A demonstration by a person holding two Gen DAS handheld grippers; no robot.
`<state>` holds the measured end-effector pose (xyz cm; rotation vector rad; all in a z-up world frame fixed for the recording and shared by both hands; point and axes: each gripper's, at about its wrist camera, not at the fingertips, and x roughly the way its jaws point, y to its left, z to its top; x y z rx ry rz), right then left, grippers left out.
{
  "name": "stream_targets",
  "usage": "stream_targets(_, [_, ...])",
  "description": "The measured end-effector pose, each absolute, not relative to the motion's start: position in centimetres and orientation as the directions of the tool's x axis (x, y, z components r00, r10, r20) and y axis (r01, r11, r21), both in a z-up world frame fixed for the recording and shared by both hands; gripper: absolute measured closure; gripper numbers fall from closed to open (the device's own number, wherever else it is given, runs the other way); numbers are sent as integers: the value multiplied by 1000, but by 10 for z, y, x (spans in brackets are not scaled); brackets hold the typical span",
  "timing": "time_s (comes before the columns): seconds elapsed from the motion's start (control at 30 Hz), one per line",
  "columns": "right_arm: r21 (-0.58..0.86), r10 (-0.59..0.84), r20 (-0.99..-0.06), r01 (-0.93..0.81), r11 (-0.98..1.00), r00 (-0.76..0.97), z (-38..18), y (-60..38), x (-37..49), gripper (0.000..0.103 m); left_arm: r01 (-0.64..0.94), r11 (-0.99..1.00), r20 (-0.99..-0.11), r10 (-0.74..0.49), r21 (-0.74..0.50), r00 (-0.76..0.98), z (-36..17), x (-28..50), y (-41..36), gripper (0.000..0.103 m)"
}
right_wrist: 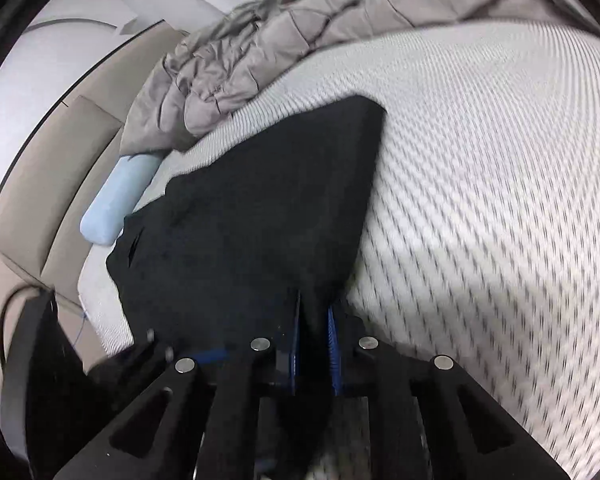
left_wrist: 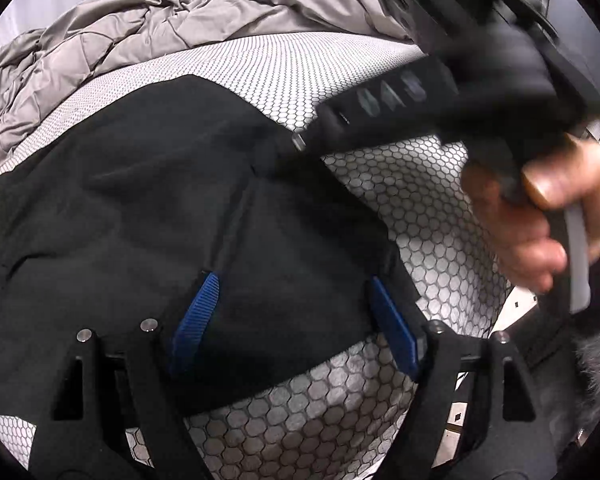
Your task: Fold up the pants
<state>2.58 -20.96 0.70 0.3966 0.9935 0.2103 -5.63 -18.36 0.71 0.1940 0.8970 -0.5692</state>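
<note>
- The pants [left_wrist: 148, 208] lie on the bed [left_wrist: 400, 208], spread over its honeycomb-patterned cover, with one corner reaching toward the grey quilt [left_wrist: 112, 48] bunched at the far side.
- They look soft, thin and light: dark cloth that drapes flat and creases readily, so it should bend wherever it is lifted and sag between two holds. It seems matte rather than slippery, and nothing about it is fragile.
- The right gripper [right_wrist: 316, 336] has its jaws closed on a pinch of the pants' near edge; a ridge of cloth rises between the blue pads.
- The left gripper [left_wrist: 296, 312] hovers over the cloth with jaws wide apart, holding nothing.
- Best holds, I judge: edges and corners, taken in both grippers well apart along the same side, so the fold carries over evenly rather than bunching.
- Count: one pair of pants, two grippers, one quilt, one pale blue pillow [right_wrist: 116, 200] beside the bed, one hand [left_wrist: 540, 216] in view on the right gripper's handle.
</note>
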Motion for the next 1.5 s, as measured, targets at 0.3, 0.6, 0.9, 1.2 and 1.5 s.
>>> stream_targets(0.3, [469, 388, -765, 32, 882, 515, 12, -225, 5, 58, 550, 821, -769, -447, -150, 457, 23, -55, -174, 27])
stream_targets(0.6, [470, 452, -765, -84, 879, 458, -3, -203, -18, 52, 522, 850, -788, -373, -78, 489, 9, -44, -179, 25])
stream_targets(0.9, [381, 323, -798, 12, 924, 508, -17, -190, 45, 76, 532, 847, -798, -337, -25, 500, 3, -58, -188, 23])
stream_targets(1.2, [294, 239, -837, 36, 955, 491, -13, -209, 163, 79, 544, 839, -807, -340, -28, 483, 3, -46, -194, 23])
stream_targets(1.5, [29, 8, -883, 37, 999, 470, 8, -185, 230, 73, 570, 821, -810, -347, -19, 472, 5, -37, -198, 20])
